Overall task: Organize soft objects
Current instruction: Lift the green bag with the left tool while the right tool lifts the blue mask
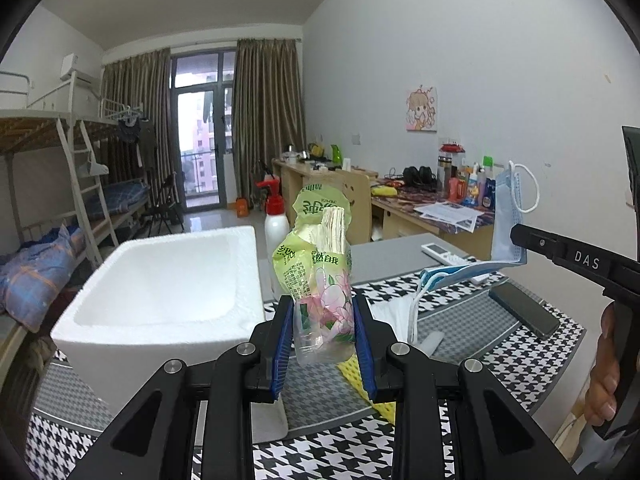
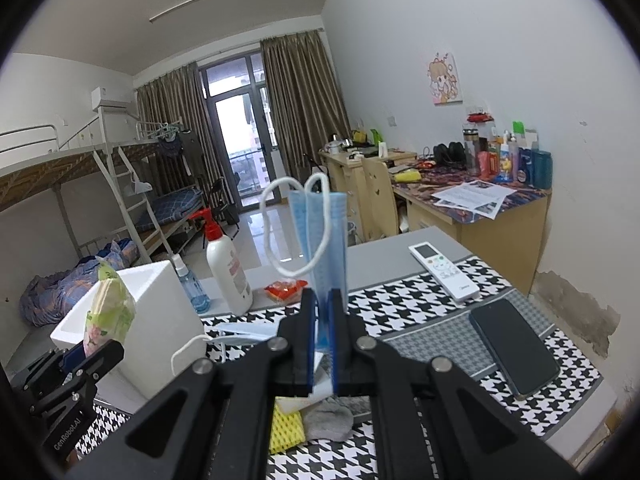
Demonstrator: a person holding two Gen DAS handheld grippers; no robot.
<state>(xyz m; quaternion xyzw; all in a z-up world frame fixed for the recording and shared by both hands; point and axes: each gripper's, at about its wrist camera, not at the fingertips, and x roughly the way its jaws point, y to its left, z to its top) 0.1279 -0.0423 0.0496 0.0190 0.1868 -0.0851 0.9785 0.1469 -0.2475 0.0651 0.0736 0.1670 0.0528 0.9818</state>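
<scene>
Foam box (image 1: 160,280): white, open-topped, left of centre in the left wrist view; lower left in the right wrist view (image 2: 160,320); standing on the houndstooth tabletop (image 1: 460,360).
Left gripper (image 1: 323,336): bottom centre of its own view; jaws partly closed, blue pads pressing both sides of the tissue pack (image 1: 316,264); seen again at lower left of the right wrist view (image 2: 92,354).
Tissue pack: green and pink wrapper, long axis upright, rising from the jaws; box just left of it and lower.
Spare mask (image 1: 452,272): lying flat on the tabletop, right of centre, not held.
Right gripper (image 2: 322,336): bottom centre of its own view; jaws nearly shut, pinching the lower edge of the folded blue mask (image 2: 324,232); at the right edge of the left wrist view only its arm showing.
Folded blue mask: upright above the jaws, ear loops hanging to its left.
Key relation: box opening left of both held things; left gripper nearer, likely first to drop its load in.
Risk: loops may snag on release.
Yellow cloth (image 2: 286,428), grey sock (image 2: 328,420): bottom centre, still on the tabletop.
</scene>
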